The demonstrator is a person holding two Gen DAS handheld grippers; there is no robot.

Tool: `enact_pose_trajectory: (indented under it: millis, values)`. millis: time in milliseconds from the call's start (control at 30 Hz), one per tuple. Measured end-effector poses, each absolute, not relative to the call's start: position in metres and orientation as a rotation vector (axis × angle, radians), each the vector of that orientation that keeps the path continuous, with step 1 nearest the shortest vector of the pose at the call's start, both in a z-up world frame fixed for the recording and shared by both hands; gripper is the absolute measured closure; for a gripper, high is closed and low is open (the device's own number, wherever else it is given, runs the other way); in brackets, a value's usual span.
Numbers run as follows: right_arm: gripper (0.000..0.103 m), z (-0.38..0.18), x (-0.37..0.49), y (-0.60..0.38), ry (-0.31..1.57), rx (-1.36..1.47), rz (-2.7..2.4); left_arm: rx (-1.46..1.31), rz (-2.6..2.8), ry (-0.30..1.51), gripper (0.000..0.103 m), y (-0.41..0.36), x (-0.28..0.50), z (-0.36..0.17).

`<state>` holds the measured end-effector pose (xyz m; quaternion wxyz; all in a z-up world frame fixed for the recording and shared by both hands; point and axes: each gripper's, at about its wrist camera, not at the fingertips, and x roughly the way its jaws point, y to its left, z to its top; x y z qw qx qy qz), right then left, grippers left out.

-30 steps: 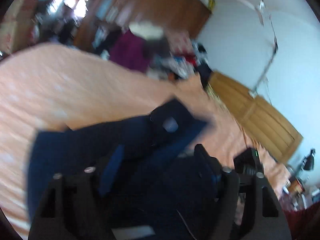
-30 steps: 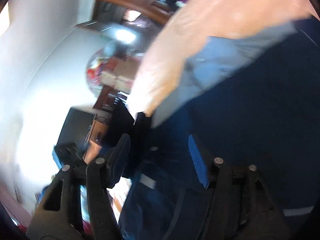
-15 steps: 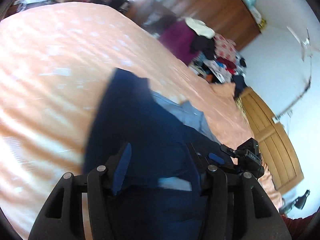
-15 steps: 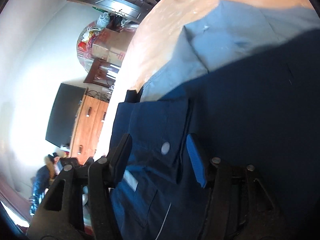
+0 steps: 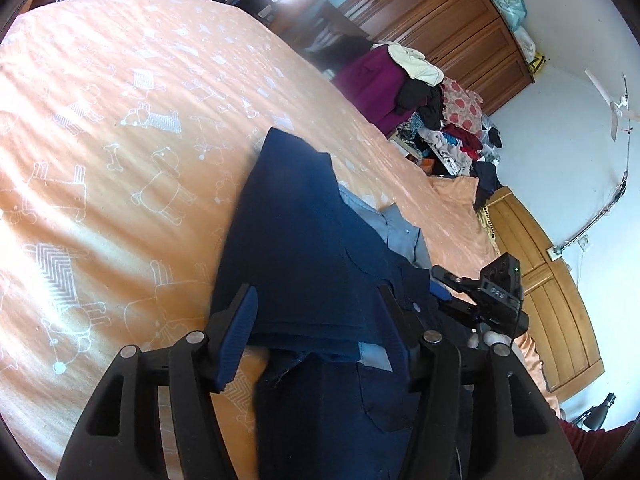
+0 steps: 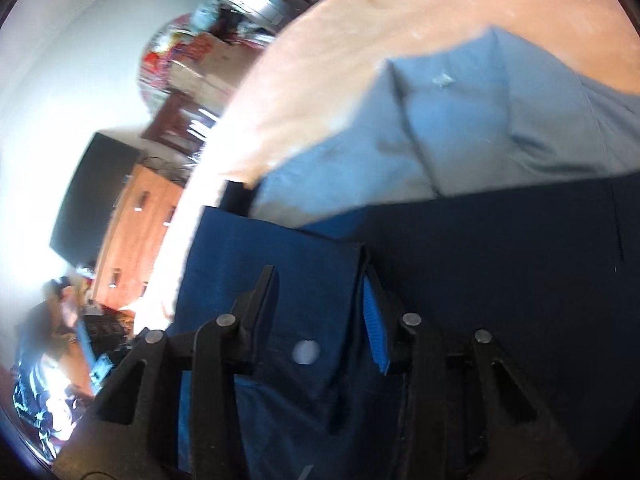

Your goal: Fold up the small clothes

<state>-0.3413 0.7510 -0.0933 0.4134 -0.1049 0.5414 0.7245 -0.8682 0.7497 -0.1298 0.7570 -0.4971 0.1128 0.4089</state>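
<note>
Both grippers spread apart over navy woven shorts [image 5: 304, 240], folded, grey lining [image 6: 460, 128].

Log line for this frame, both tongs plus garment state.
left tongs: open over navy garment | right tongs: open over its buttoned flap | garment: flat on orange bedsheet, atop light-blue garment

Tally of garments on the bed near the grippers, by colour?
Navy garment: 1
Light blue garment: 1
Total: 2, both lying on the orange bedsheet. The clothes pile beyond the bed is not counted.
</note>
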Motion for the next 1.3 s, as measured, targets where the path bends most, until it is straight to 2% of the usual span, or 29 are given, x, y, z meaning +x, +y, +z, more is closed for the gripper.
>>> enact_pose_trajectory:
  millis: [100,167,200,467,633,933,1067,1100,1200,1233,1300]
  values:
    - [0.064,-0.105,-0.343,0.746,1.393,-0.274,1.816,-1.076,0.896,0.236,0.042,0.748,-0.87,-0.128]
    - [0.072,-0.108,-0.344,0.742,1.392,-0.28,1.815,-1.078,0.906,0.23,0.041,0.748,-0.873,-0.128]
    - [0.1,-0.107,-0.343,0.74,1.403,-0.274,1.811,-1.084,0.91,0.23,0.041,0.748,-0.874,-0.129]
    - [0.101,-0.006,-0.261,0.674,1.23,0.038,1.876,-1.011,0.965,0.238,0.041,0.754,-0.882,-0.104]
    - [0.101,0.017,-0.209,0.643,1.17,0.086,1.806,-0.943,0.971,0.294,0.041,0.772,-0.873,-0.089]
    - [0.1,-0.012,-0.185,0.618,1.252,0.123,1.735,-0.8,0.805,0.617,0.041,0.796,-0.798,-0.087]
    - [0.1,-0.036,-0.18,0.62,1.302,0.092,1.685,-0.687,0.852,0.916,0.044,0.789,-0.778,-0.125]
    - [0.099,-0.049,-0.174,0.617,1.306,0.044,1.631,-0.646,0.911,0.989,0.04,0.79,-0.785,-0.139]
    - [0.095,-0.085,-0.159,0.611,1.394,-0.035,1.52,-0.762,0.947,0.877,0.038,0.791,-0.82,-0.131]
    - [0.09,-0.093,-0.157,0.608,1.42,-0.037,1.512,-0.736,0.992,0.867,0.042,0.785,-0.829,-0.122]
    - [0.089,-0.104,-0.151,0.602,1.461,0.0,1.518,-0.744,1.01,0.8,0.042,0.768,-0.85,-0.102]
